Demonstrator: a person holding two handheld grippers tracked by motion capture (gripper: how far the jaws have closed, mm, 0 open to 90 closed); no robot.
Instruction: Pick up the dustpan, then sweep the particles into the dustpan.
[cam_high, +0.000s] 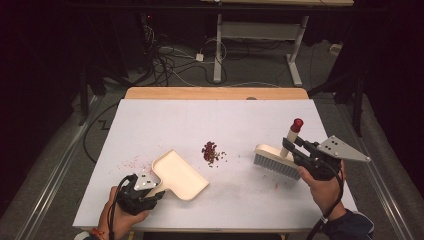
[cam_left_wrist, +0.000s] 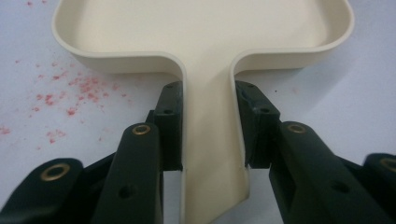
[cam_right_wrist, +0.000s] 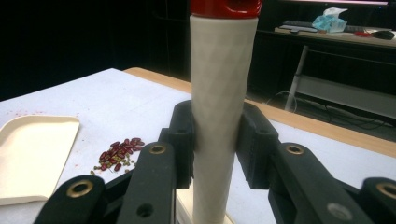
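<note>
The left gripper (cam_high: 150, 187) is clamped on the dustpan (cam_high: 179, 174) handle, pan flat on the counter (cam_high: 150, 125) just left of the beans (cam_high: 211, 152); the right gripper (cam_high: 299, 150) is clamped on the brush (cam_high: 274, 159) handle, bristles down, right of the pile. To sweep well, I'd keep the pan's open lip pressed to the counter facing the beans. Draw the brush leftward low and slow so none scatter or slip under.
</note>
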